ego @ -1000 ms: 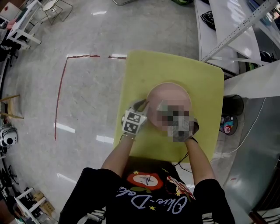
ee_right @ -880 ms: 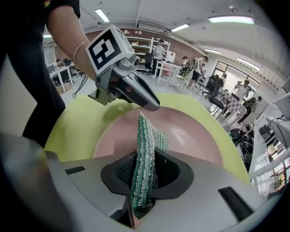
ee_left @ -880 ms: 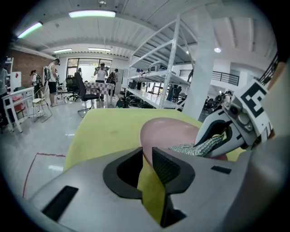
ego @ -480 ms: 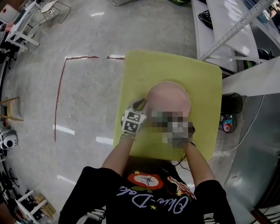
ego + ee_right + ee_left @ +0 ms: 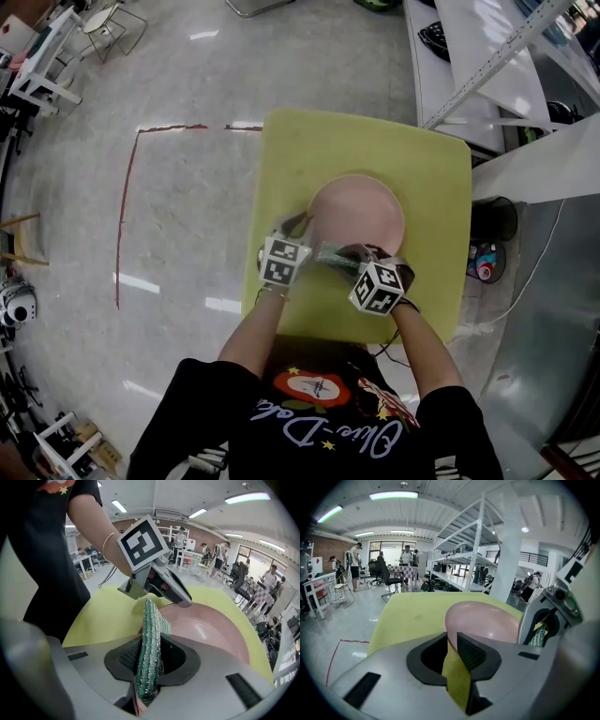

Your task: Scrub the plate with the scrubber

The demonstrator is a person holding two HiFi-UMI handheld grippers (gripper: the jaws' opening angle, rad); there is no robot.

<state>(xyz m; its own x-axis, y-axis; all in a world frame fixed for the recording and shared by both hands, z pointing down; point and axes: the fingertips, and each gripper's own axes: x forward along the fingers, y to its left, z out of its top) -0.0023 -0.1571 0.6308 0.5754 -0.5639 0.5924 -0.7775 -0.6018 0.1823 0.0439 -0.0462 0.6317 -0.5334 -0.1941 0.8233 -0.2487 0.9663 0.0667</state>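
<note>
A pink plate [image 5: 358, 211] sits on the yellow table [image 5: 309, 150]. My left gripper [image 5: 302, 225] is shut on the plate's near-left rim; in the left gripper view the pink rim [image 5: 451, 634] runs between its ribbed pads [image 5: 471, 651]. My right gripper [image 5: 358, 255] is shut on a green scrubber [image 5: 336, 255], which lies over the plate's near rim. In the right gripper view the scrubber [image 5: 151, 620] stands on edge between the jaws, its tip close to the left gripper [image 5: 180, 597] and the plate [image 5: 211, 630].
White shelving and benches [image 5: 487, 56] stand to the right of the table, with a black bin [image 5: 495, 220] beside it. A red tape line [image 5: 127, 197] marks the floor on the left. People and chairs [image 5: 389, 576] are far off in the room.
The left gripper has stayed on the plate's left rim. A mosaic patch hid the right gripper earlier; now it shows at the plate's near rim with the scrubber.
</note>
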